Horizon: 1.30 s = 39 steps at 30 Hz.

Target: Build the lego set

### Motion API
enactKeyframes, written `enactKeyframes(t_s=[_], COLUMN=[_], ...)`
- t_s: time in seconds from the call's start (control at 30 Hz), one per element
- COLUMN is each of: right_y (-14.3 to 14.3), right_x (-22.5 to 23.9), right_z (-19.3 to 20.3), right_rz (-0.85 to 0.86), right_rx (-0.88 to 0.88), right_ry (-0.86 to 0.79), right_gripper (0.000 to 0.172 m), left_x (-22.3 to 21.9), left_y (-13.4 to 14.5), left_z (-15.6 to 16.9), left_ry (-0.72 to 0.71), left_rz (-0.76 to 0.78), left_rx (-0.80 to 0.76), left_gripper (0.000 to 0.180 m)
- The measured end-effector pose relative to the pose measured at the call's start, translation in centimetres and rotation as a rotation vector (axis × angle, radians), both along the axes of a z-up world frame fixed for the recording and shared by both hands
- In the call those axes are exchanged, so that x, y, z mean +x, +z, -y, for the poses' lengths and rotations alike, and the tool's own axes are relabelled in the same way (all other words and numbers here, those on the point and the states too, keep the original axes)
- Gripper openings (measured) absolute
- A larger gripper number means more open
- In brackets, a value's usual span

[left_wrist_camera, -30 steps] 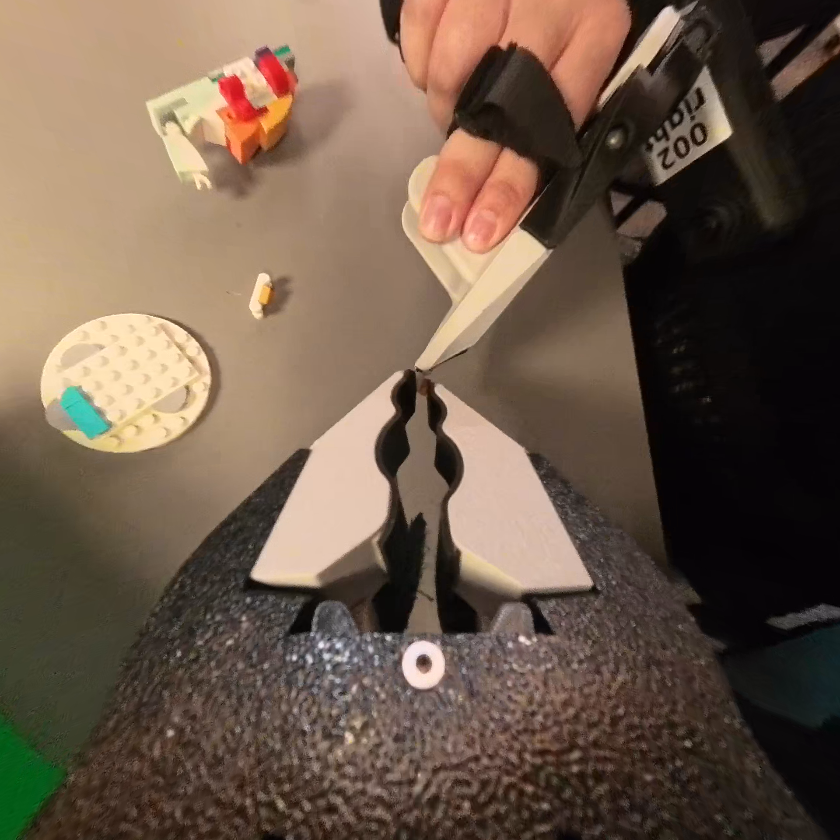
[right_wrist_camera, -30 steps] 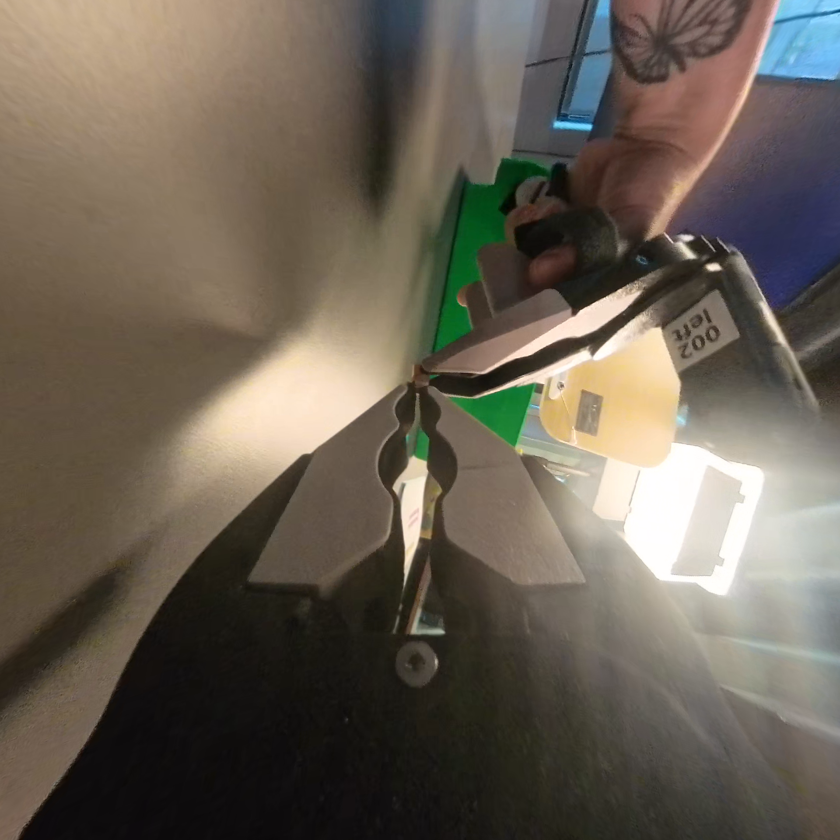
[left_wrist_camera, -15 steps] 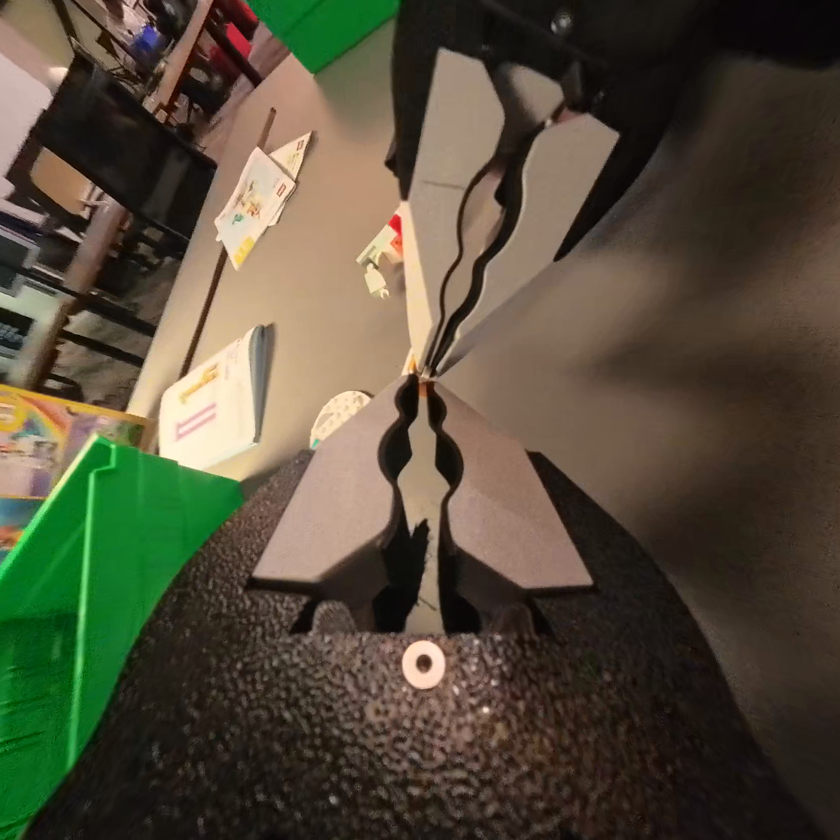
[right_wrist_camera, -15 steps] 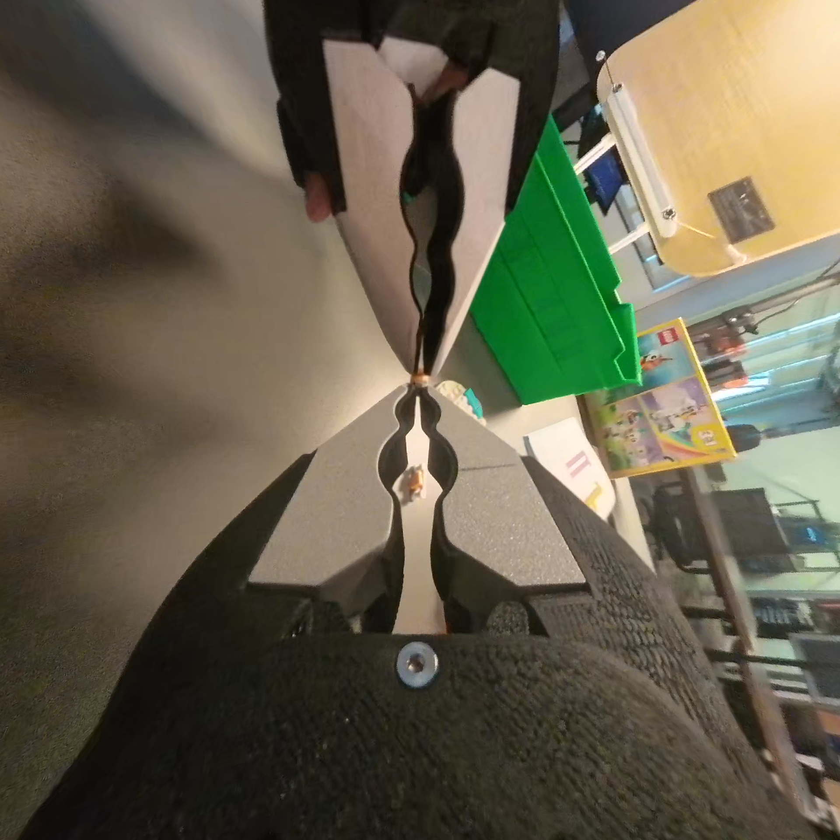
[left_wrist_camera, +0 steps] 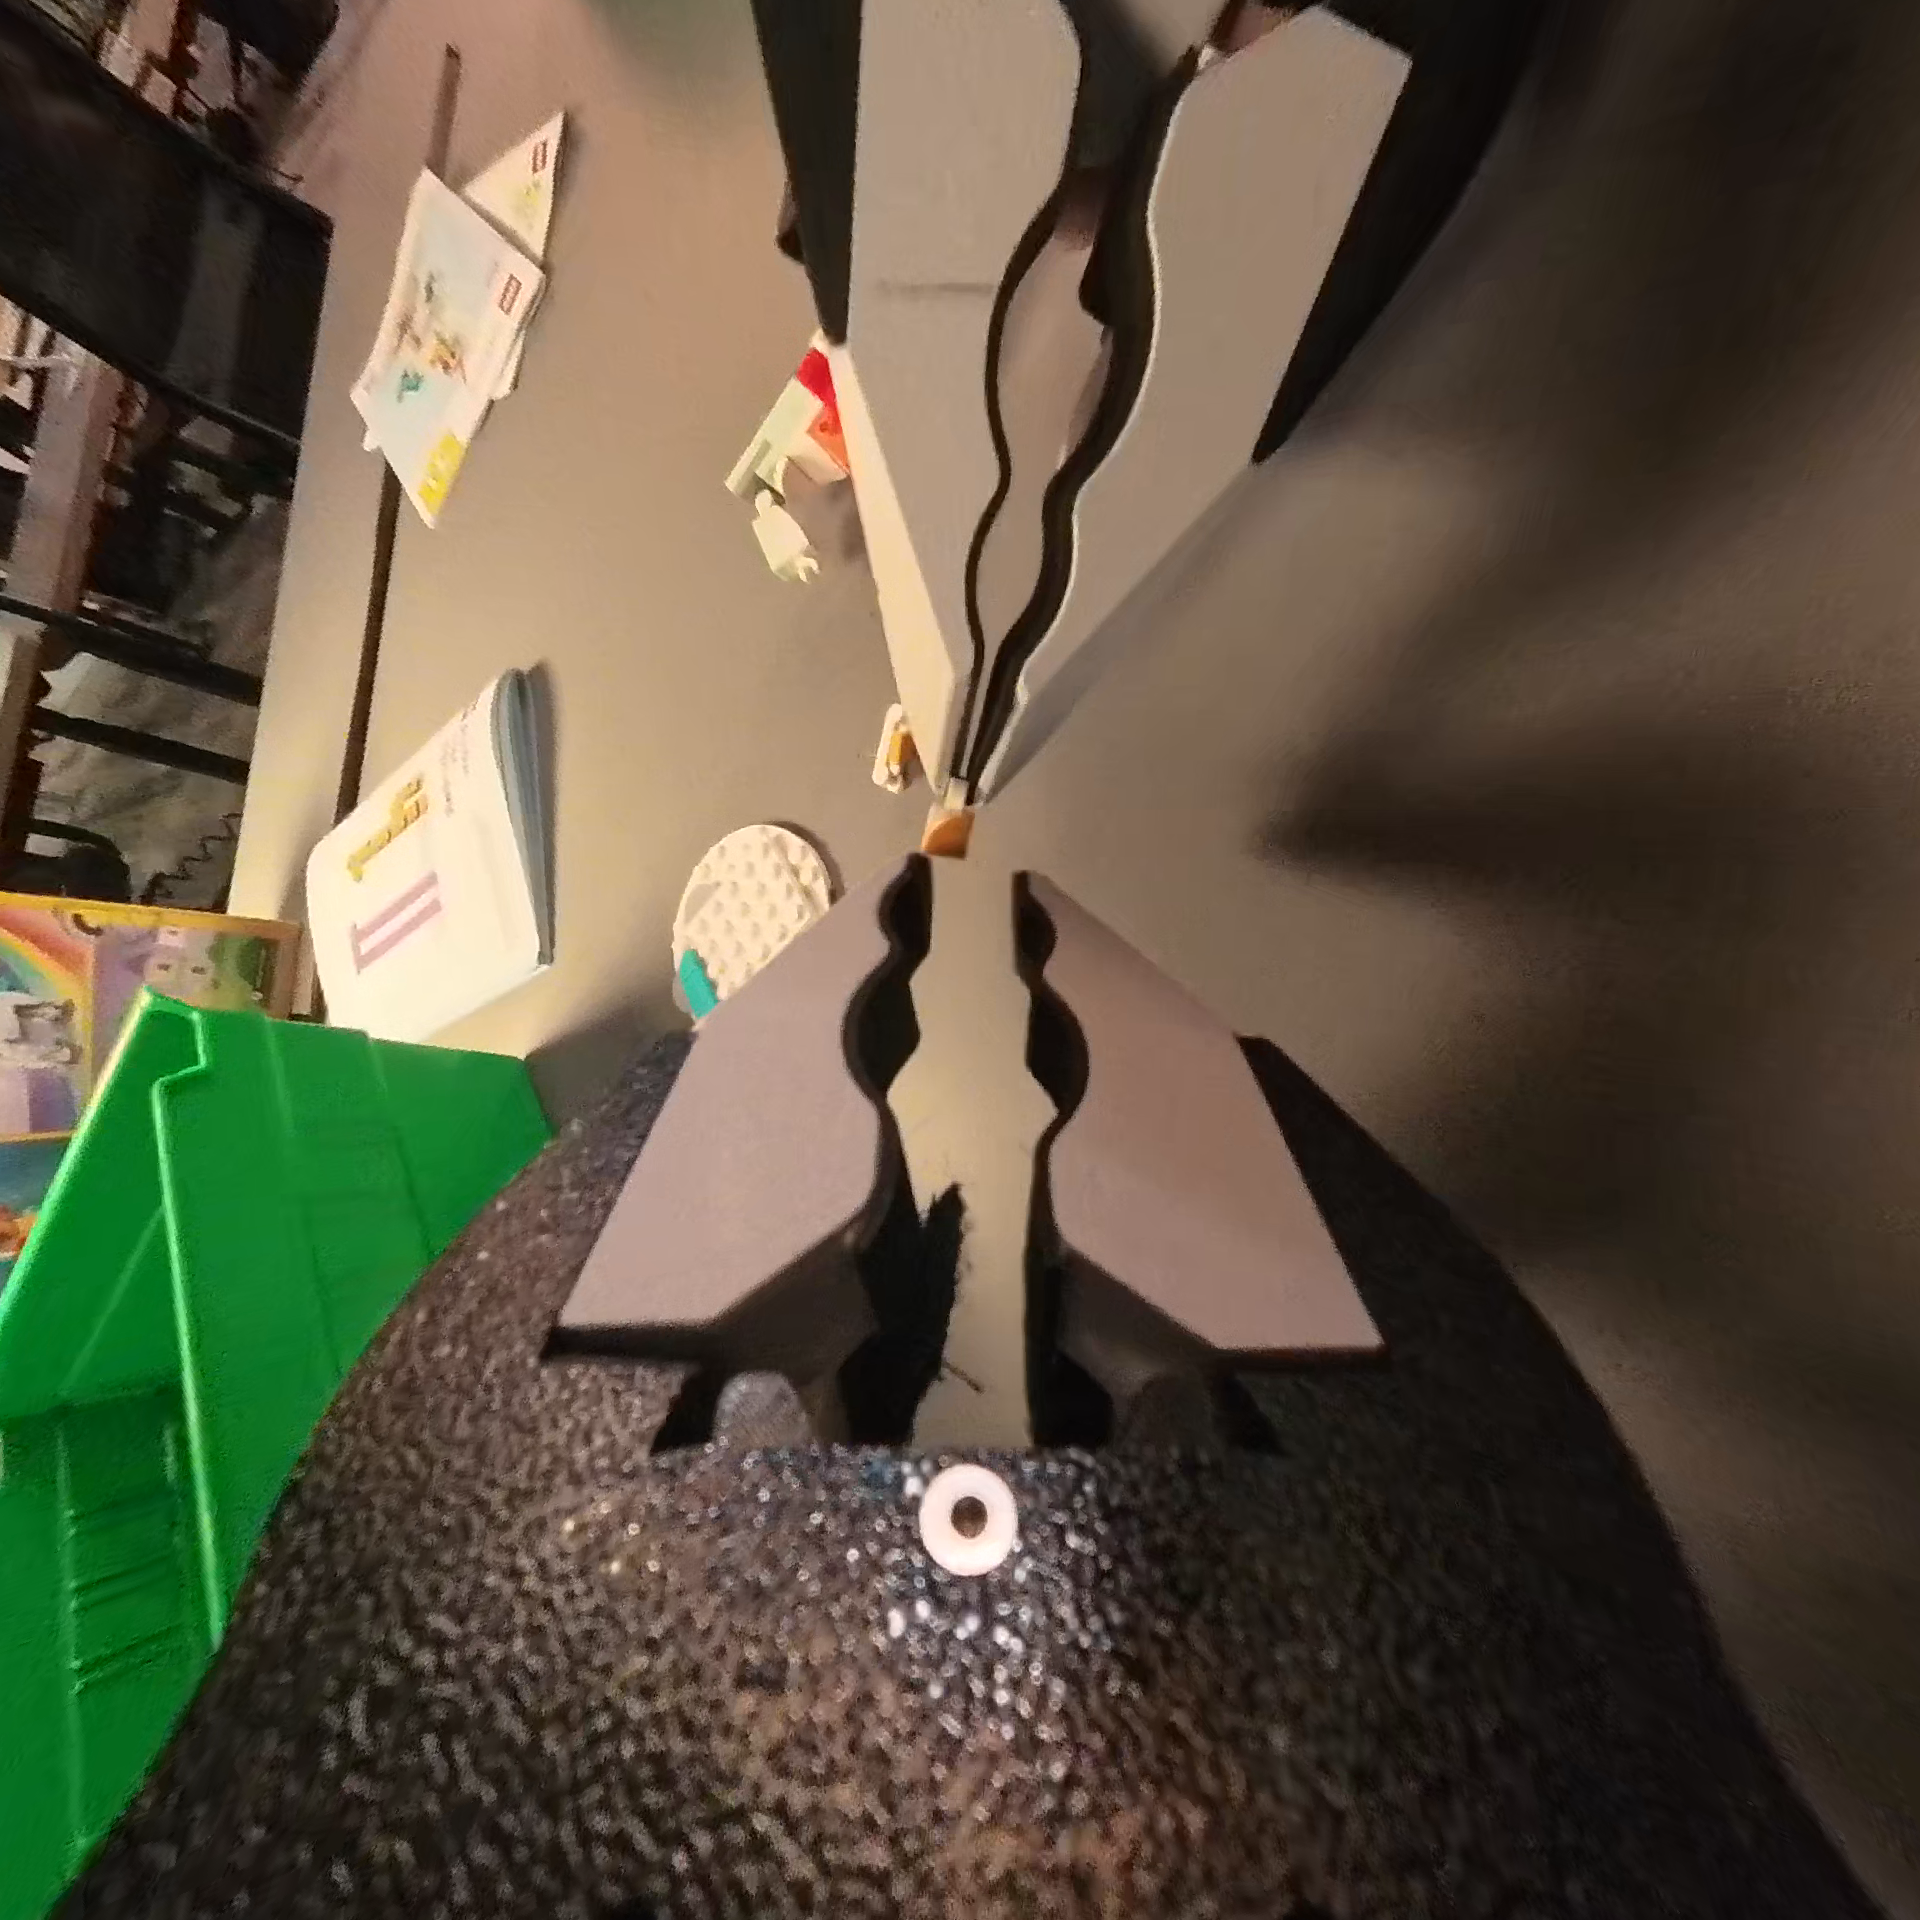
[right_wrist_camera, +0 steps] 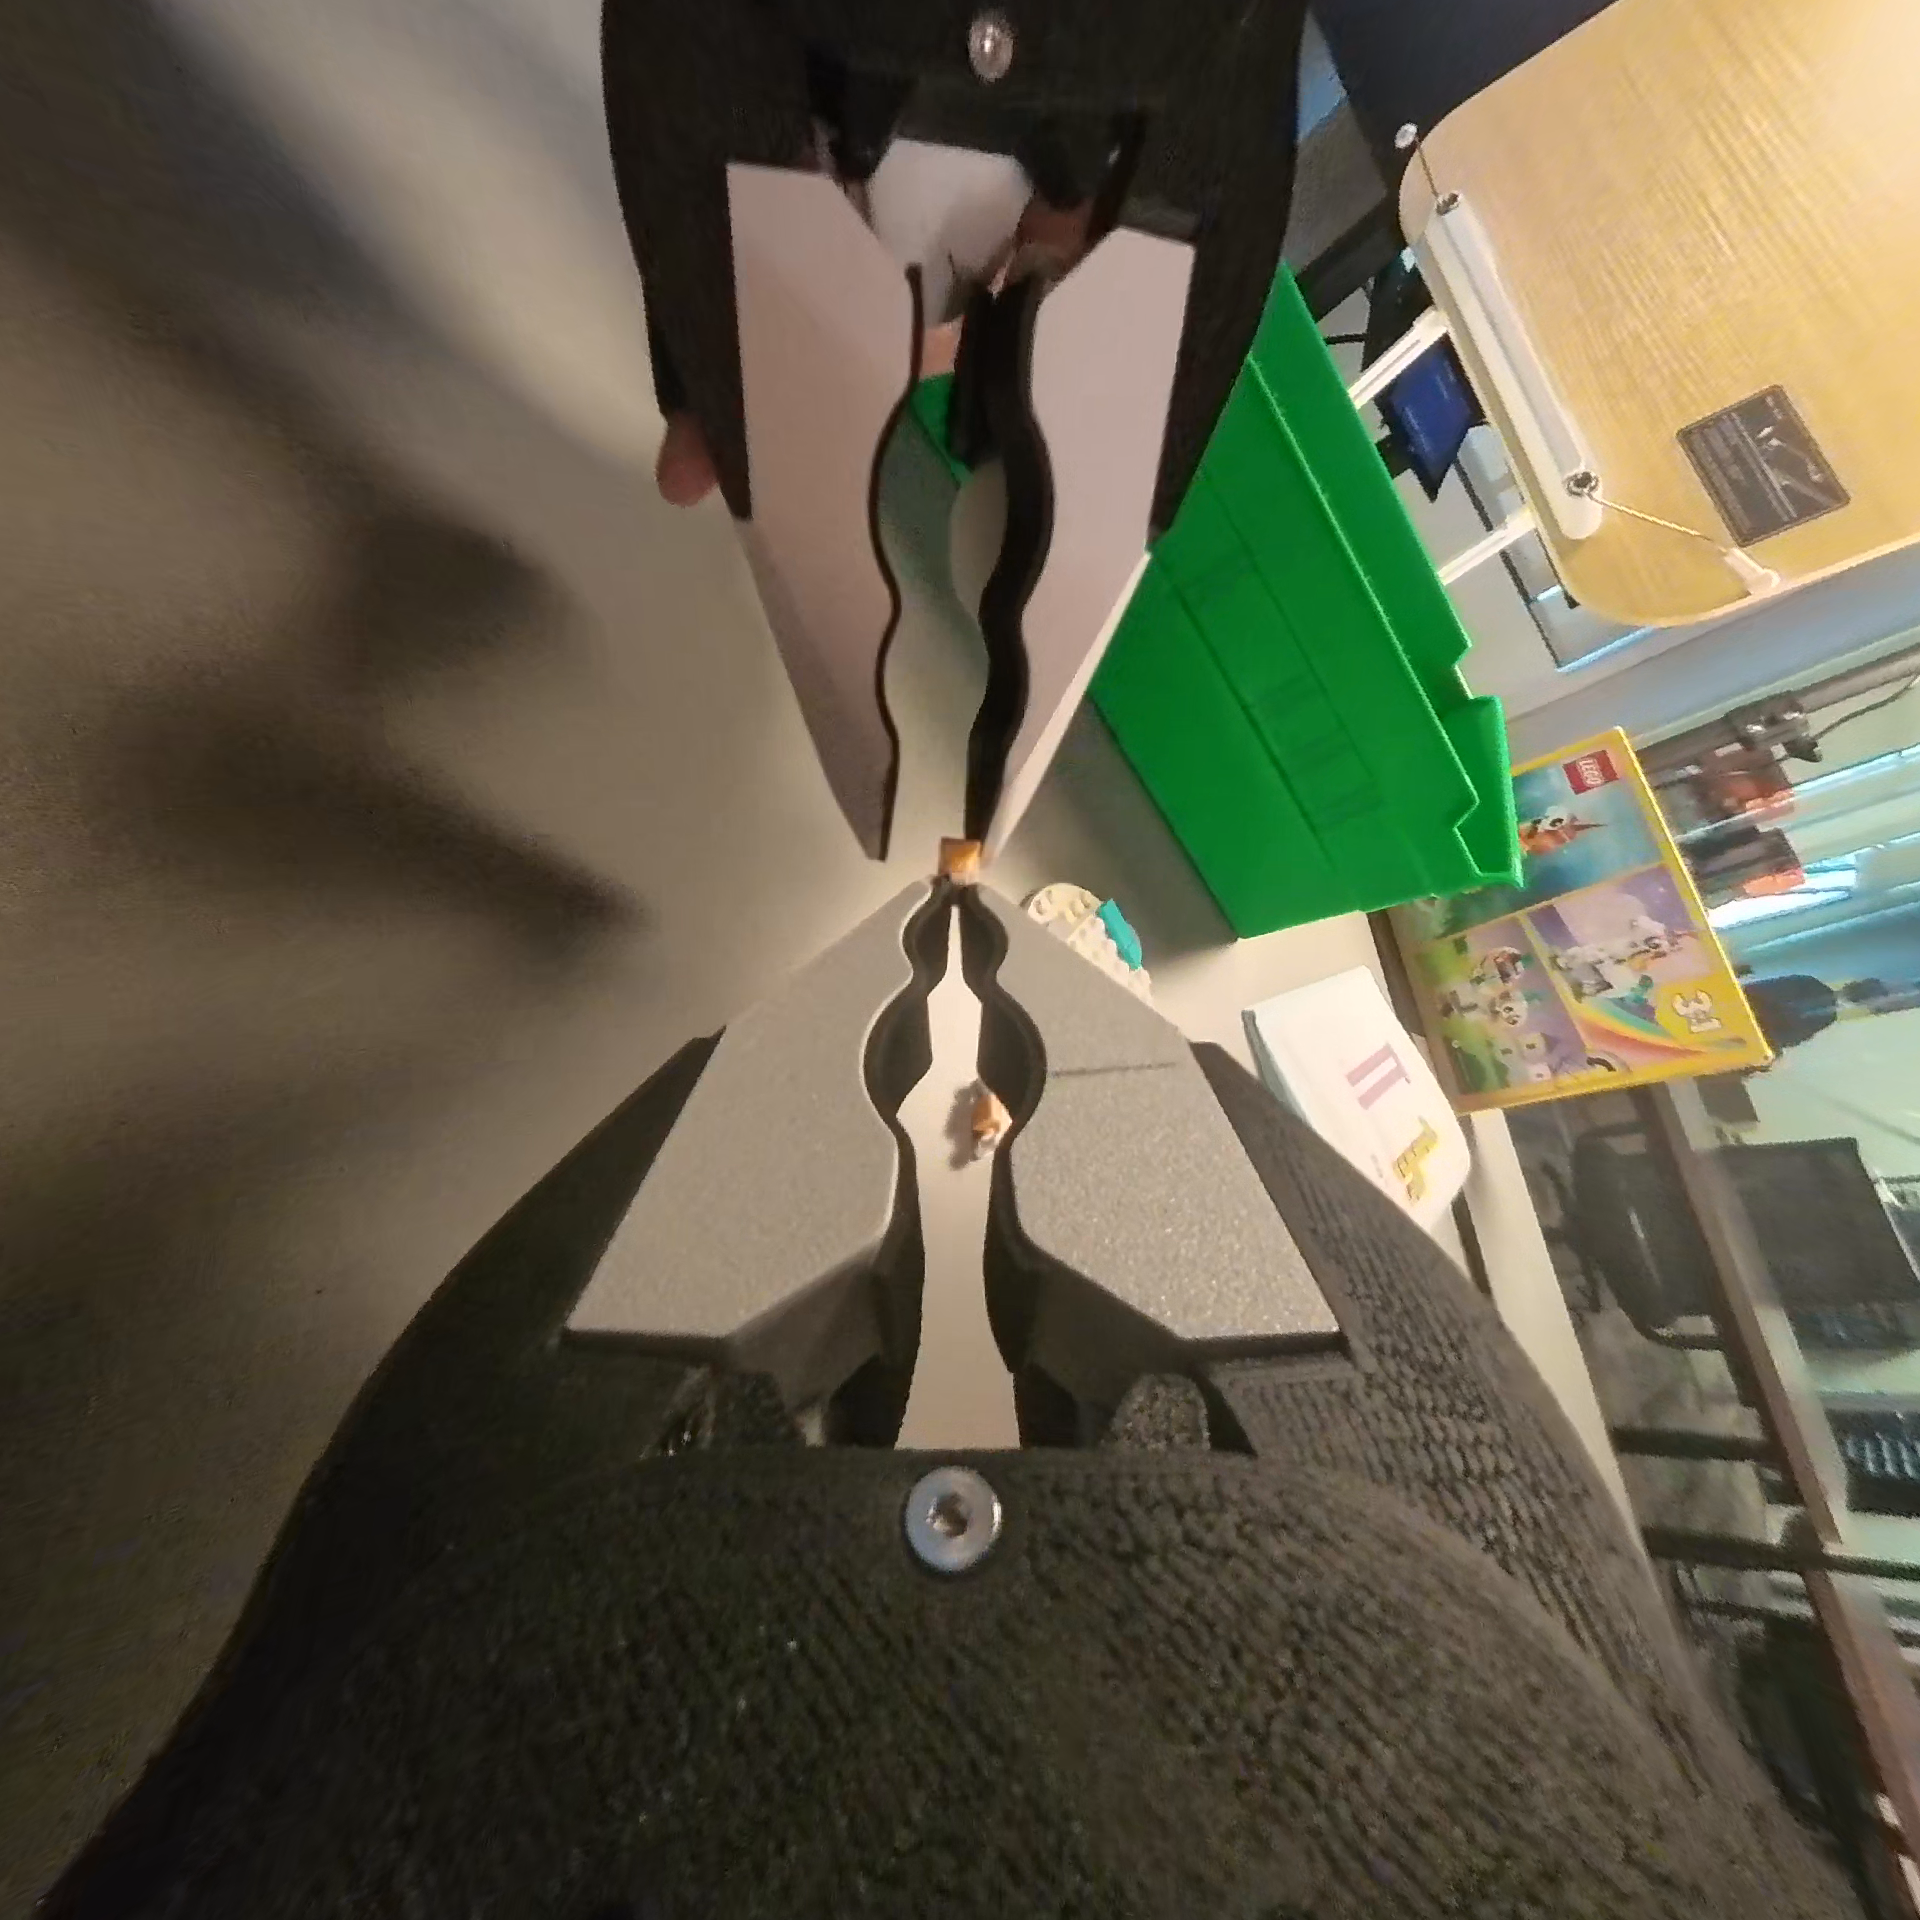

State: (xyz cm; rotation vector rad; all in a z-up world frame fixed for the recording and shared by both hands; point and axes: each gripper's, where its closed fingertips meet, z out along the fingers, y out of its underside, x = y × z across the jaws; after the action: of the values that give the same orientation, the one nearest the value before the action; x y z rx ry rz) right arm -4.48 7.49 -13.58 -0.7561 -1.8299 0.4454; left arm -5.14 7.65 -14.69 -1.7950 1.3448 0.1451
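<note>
Glossy green plastic bin (left_wrist_camera: 260,1195), probably smooth.

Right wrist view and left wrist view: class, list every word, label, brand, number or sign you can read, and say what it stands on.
I won't copy out writing; these carry it:
Colourful toy box beside the green bin: logo and small print.
White booklet: pink and yellow marks.
Dark plaque on the wooden panel: too small to read.
Folded leaflets: small logos, blurred.

1. My two grippers, left gripper (left_wrist_camera: 964,868) and right gripper (right_wrist_camera: 954,896), meet tip to tip above the table (left_wrist_camera: 644,623).
2. A small brick piece (left_wrist_camera: 948,831) sits between them, held by the right one.
3. The round plate (left_wrist_camera: 753,914) lies beside a booklet (left_wrist_camera: 436,914), bin (left_wrist_camera: 260,1195) nearer.
</note>
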Motion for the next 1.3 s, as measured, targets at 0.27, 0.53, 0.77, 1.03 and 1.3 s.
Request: enactKeyframes(t_s=[0.27,0.53,0.77,1.03,1.3], right_y=[0.0,0.0,0.9,1.5,3.1], right_x=[0.0,-0.1,-0.2,-0.1,0.4], right_z=[0.1,0.2,-1.0,-1.6,-1.2], right_rz=[0.003,0.008,-0.015,-0.008,0.012], right_rx=[0.011,0.016,-0.360,-0.837,-1.381], right_ry=[0.007,-0.007,-0.084,-0.086,0.054], right_gripper=[0.000,0.000,0.000,0.000,0.007], left_x=[0.4,0.3,0.2,0.4,0.9], left_y=[0.9,0.4,1.6,2.5,4.1], left_z=[-0.5,-0.4,-1.6,-2.0,-2.1], left_ry=[0.007,-0.012,0.016,0.004,0.008], left_rz=[0.036,-0.035,-0.187,-0.315,-0.229], left_rx=[0.050,0.031,0.299,0.545,0.629], left_gripper=[0.012,0.005,0.004,0.004,0.004])
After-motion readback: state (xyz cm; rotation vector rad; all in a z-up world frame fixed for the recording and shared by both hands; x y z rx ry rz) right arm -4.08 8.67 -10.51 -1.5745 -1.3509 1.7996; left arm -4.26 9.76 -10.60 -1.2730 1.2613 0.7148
